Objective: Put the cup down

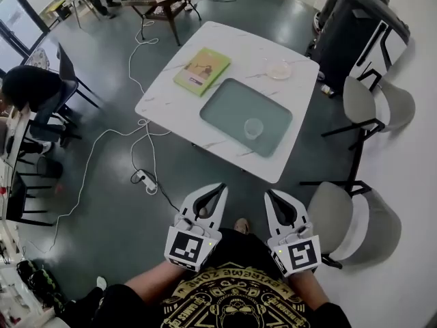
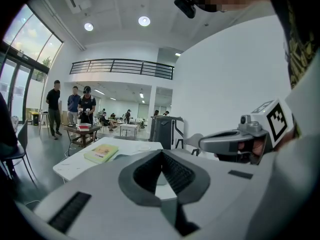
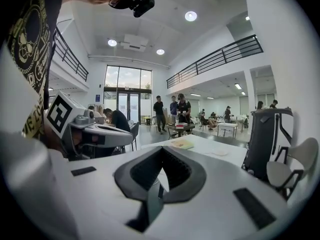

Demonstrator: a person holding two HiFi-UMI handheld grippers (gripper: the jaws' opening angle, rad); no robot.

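Observation:
A clear plastic cup (image 1: 253, 128) stands upright on a grey-green tray (image 1: 232, 104) on the white table (image 1: 164, 101), well ahead of both grippers. My left gripper (image 1: 221, 187) is held close to the person's body, short of the table's near edge, with its jaws together and nothing in them. My right gripper (image 1: 270, 194) sits beside it, also shut and empty. In the left gripper view the left gripper (image 2: 161, 154) points toward the table. The right gripper (image 3: 161, 151) does the same in its own view.
A green book (image 1: 202, 70) and a small round dish (image 1: 278, 69) lie on the table's far half. Two pale chairs (image 1: 365, 102) (image 1: 345, 217) stand at the right, with a black bin (image 1: 355, 29) behind. Cables and a power strip (image 1: 144, 179) lie on the floor at the left.

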